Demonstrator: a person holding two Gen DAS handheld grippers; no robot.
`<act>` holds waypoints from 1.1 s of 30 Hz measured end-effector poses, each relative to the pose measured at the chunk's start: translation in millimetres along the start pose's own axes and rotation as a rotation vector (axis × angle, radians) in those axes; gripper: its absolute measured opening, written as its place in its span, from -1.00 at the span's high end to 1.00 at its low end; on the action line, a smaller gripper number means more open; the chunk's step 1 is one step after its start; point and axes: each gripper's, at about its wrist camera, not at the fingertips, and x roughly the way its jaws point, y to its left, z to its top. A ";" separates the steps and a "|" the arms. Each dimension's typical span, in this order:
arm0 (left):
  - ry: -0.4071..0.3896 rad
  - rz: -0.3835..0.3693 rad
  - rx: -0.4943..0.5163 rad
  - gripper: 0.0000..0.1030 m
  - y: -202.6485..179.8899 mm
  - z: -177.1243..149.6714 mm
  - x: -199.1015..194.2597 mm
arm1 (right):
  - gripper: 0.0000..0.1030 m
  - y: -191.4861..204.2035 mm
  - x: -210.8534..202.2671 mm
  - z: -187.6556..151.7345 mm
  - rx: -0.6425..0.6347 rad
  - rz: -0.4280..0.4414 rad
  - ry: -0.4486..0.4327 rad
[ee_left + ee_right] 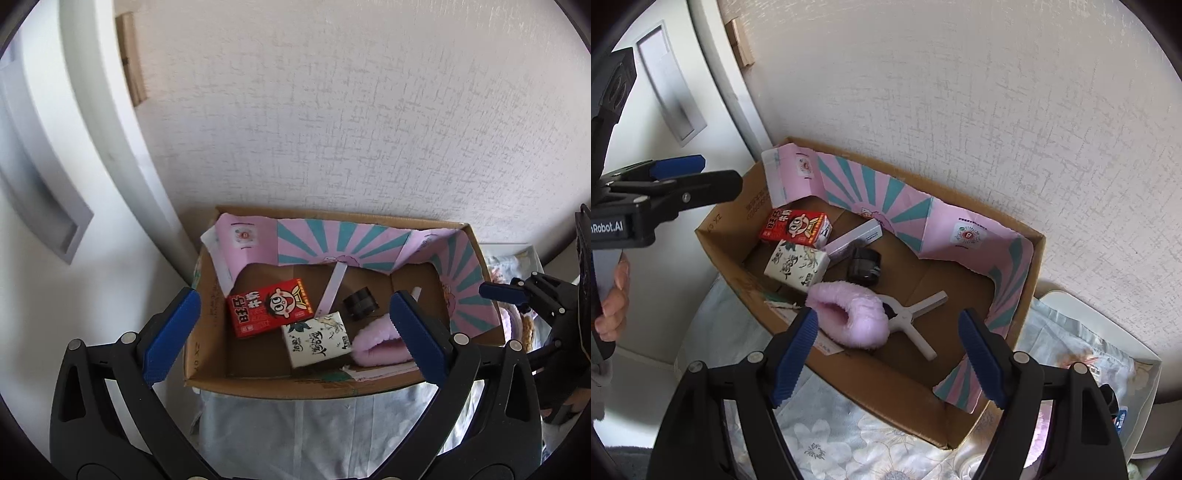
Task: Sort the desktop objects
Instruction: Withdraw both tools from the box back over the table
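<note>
An open cardboard box [280, 387] lined with pink-and-teal paper stands against the wall. In it lie a red milk carton [267, 308], a white carton with ink drawings [317, 339], a small black object [360, 304] and a fluffy pink item [373, 345]. My left gripper [295, 295] hangs open above the box's left half with nothing between its pads. My right gripper [889, 314] is open over the box [886, 387], above the fluffy pink item [849, 314] and a white cross-shaped piece [916, 317]. It holds nothing. The red carton [796, 229] and white carton [796, 266] lie at the far left.
The box rests on a floral cloth [831, 435]. A textured white wall [369, 110] rises right behind it, and a white panel with a recessed handle [48, 221] stands to the left. A white tray [1108, 332] sits to the right. A person's hand [617, 295] grips the left handle.
</note>
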 end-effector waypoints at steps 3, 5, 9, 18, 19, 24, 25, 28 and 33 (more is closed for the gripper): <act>0.015 0.004 0.016 -0.98 -3.9 -4.2 -2.1 | -0.46 0.3 -5.0 -2.5 0.001 -0.001 -0.007; 0.020 -0.005 0.026 -0.98 -7.7 -7.9 -5.6 | -0.46 0.8 -7.6 -3.5 0.008 0.002 -0.015; 0.028 -0.036 0.017 -0.98 -15.6 -16.2 -13.7 | -0.46 2.5 -14.6 -6.7 0.019 0.013 -0.030; 0.017 -0.011 0.049 -0.98 -27.9 -30.6 -41.4 | -0.46 5.6 -38.6 -17.0 0.028 0.025 -0.076; 0.012 -0.009 0.047 -0.98 -27.4 -31.0 -44.5 | -0.46 6.2 -42.2 -17.9 0.029 0.026 -0.084; -0.002 -0.007 0.043 -0.98 -31.0 -38.4 -61.5 | -0.46 9.7 -60.2 -26.9 0.043 0.053 -0.115; -0.005 -0.010 0.047 -0.98 -33.2 -40.0 -64.6 | -0.46 10.5 -63.5 -29.5 0.041 0.050 -0.119; -0.016 -0.019 0.088 -0.98 -44.5 -41.7 -74.2 | -0.46 11.5 -77.5 -39.4 0.029 0.029 -0.137; -0.056 -0.027 0.174 -0.98 -71.9 -33.5 -92.3 | -0.46 -1.2 -106.0 -54.3 0.024 -0.030 -0.183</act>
